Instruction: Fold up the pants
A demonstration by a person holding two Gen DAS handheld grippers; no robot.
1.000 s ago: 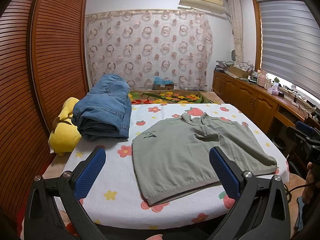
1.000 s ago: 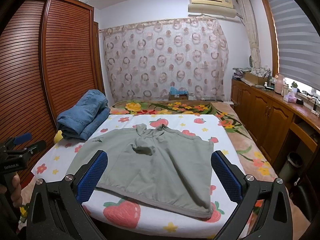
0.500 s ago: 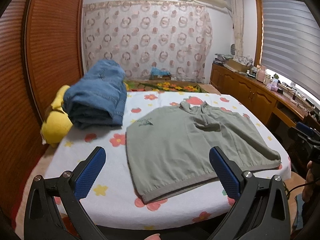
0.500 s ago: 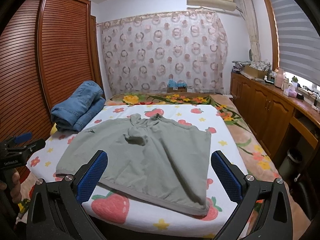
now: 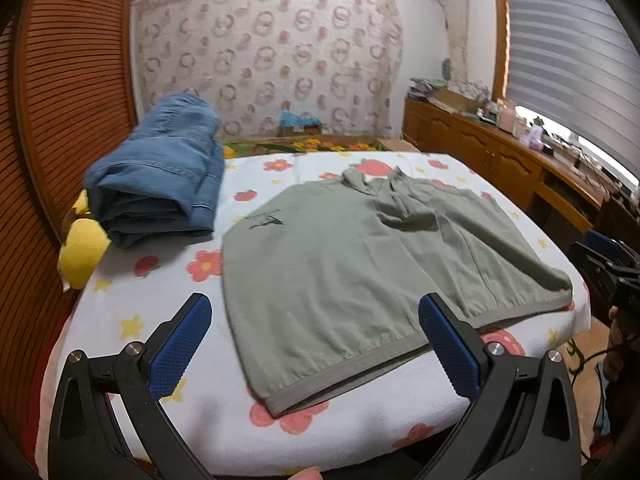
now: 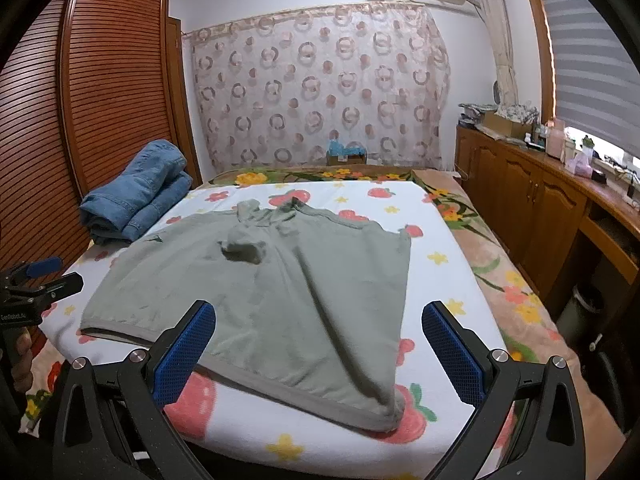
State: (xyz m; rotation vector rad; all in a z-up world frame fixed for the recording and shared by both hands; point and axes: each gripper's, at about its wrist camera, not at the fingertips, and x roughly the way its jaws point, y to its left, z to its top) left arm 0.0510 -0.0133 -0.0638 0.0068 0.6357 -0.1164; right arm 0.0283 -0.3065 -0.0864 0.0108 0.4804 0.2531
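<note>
Left gripper [image 5: 314, 336]: jaws spread wide, holding nothing — it hangs above the near edge of the bed, blue pads [image 5: 180, 346] either side of the garment's near hem.
Right gripper [image 6: 318, 344]: also wide apart and holding nothing, above the near end of the bed; its left pad overlaps the garment's hem in the view, but whether they touch cannot be told.
Green garment [image 5: 360, 264]: sage-green, spread flat in the middle of the bed, ribbed hem toward the cameras, a collar-like bunch at the far end, a small dark logo near its far left corner. The cut looks more like a top than pants.
Folded jeans [image 5: 160, 180]: a blue denim stack at the far left of the bed, apart from the green garment.
Yellow plush [image 5: 82, 250]: just beside the jeans, at the bed's left edge against the wardrobe.
Bed sheet [image 5: 132, 304]: white with strawberries, flowers and stars.
Wardrobe [image 6: 108, 92]: brown louvred doors along the left.
Curtain [image 6: 320, 80]: circle-patterned, behind the bed.
Side counter [image 6: 560, 196]: wooden cabinets on the right — cluttered top under the window blind.
</note>
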